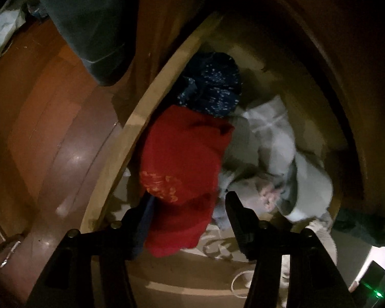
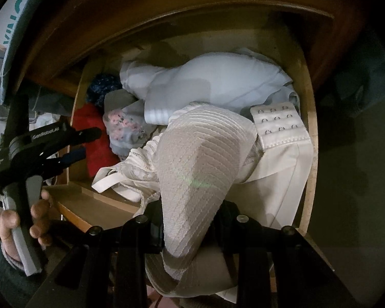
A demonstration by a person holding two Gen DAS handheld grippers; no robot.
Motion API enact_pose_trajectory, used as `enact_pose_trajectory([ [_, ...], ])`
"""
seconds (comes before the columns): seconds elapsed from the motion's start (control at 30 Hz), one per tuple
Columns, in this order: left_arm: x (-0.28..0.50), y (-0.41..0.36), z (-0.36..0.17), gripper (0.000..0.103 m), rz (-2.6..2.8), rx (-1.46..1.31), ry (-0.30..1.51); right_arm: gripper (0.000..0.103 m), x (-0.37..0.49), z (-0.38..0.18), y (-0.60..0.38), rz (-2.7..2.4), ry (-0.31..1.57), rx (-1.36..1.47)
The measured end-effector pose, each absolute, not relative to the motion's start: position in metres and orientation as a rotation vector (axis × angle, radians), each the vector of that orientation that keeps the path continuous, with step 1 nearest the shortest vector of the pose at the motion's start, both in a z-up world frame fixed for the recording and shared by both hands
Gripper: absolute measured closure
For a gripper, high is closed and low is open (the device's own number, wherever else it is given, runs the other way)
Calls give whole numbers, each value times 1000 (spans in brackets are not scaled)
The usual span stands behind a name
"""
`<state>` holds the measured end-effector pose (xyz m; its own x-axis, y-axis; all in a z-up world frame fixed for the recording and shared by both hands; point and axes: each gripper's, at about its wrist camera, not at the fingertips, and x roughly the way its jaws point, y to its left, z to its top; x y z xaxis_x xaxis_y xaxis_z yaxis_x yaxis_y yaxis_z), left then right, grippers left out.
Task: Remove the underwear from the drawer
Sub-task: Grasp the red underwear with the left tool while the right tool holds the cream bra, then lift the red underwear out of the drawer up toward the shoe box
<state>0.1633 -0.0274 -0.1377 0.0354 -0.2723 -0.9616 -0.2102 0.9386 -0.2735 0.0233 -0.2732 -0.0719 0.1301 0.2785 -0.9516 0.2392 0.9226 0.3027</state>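
Dim room, glossy wood floor [image 1: 38,133], open wooden drawer [image 1: 151,97], heaped underwear [image 2: 200,154]

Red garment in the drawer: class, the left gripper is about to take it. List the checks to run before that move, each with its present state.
1. Left gripper fingers apart: ok.
2. Red garment between the left fingers: ok, one finger on each side.
3. Pads pressing on it: not ok, not closed yet.
4. Navy speckled garment clear of the grasp: ok, it lies beyond.
5. Right gripper shut on the white ribbed garment: ok.
6. Drawer open: ok.
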Motion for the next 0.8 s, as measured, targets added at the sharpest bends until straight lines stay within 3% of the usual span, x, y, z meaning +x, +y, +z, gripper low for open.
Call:
enact_pose_trajectory([
  [0.17, 163, -35, -141, 46, -52, -315, 1543, 75, 24, -72, -272, 24, 1451, 418],
  [0.23, 161, -37, -138, 61, -55, -268, 1530, 75, 23, -71, -271, 26, 1453, 414],
  [0.43, 156, -38, -130, 70, -72, -238, 1517, 75, 24, -72, -268, 24, 1448, 405],
  [0.8, 140, -39, -85, 74, -154, -165, 1443, 75, 22, -70, -269, 27, 1431, 402],
])
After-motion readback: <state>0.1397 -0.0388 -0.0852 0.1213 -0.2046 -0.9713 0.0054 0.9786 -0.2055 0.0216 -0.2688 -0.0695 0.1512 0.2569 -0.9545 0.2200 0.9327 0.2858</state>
